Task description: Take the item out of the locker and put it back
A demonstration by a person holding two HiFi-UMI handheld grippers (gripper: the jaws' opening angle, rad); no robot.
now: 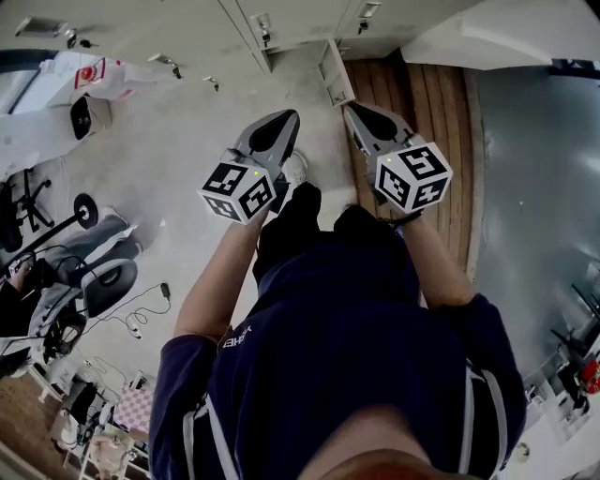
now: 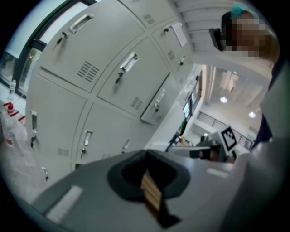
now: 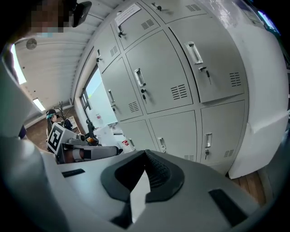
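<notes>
I stand facing a bank of grey lockers (image 3: 181, 77), also seen in the left gripper view (image 2: 90, 81) and along the top of the head view (image 1: 281, 23). One low locker door (image 1: 334, 71) stands swung open; in the left gripper view that door (image 2: 156, 108) hangs ajar. No item shows in any view. My left gripper (image 1: 286, 117) and right gripper (image 1: 352, 109) are held side by side in the air, pointing at the lockers, both shut and empty. The left jaws (image 2: 146, 154) and the right jaws (image 3: 146, 154) each meet at a point.
A white plastic bag with red print (image 1: 103, 75) lies on the floor at the left, with chairs and equipment (image 1: 94, 267) and a cable (image 1: 141, 314) behind it. A wooden floor strip (image 1: 422, 103) runs at the right beside a white block (image 3: 267, 113).
</notes>
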